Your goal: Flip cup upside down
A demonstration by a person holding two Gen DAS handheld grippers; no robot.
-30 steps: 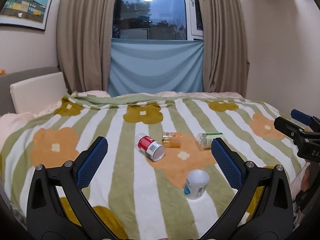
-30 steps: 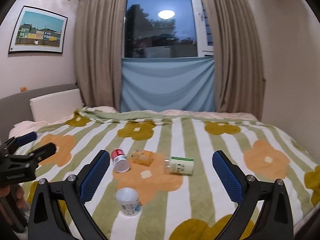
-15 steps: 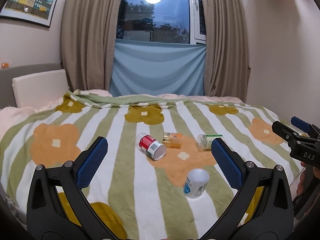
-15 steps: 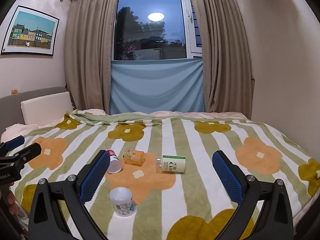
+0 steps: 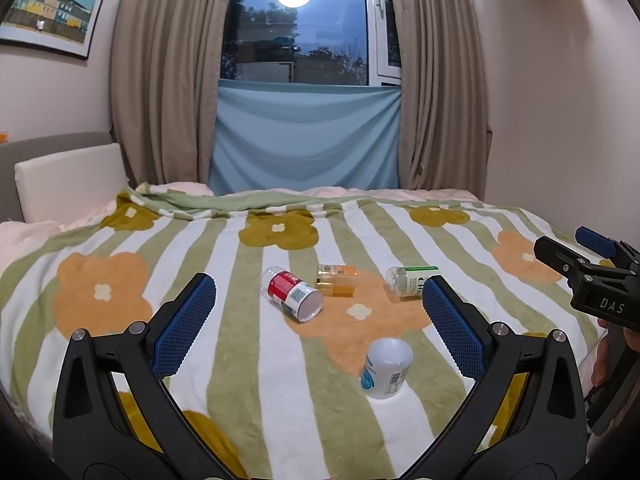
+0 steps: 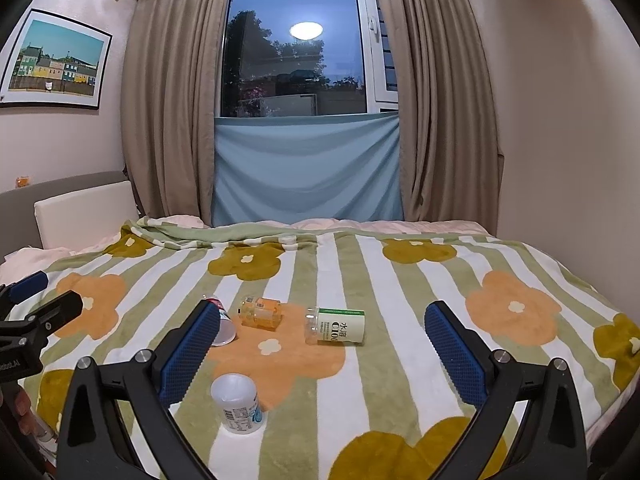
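White, the cup [image 5: 386, 367] stands mouth-down on the near blanket [image 5: 248, 360], touched by nothing; farther back lie a red-labelled cup [image 5: 294, 294], orange bottle [image 5: 336, 280] and green-labelled bottle [image 5: 410, 281]. Left gripper [image 5: 320, 320] and right gripper [image 6: 322, 354] hover, jaws spread.

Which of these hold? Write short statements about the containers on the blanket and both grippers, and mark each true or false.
1. The white cup stands upside down on the blanket. True.
2. The left gripper grips the white cup. False: it is open and holds nothing.
3. The red-labelled cup lies on its side. True.
4. The green-labelled bottle stands upright. False: it lies on its side.
5. The right gripper is open. True.
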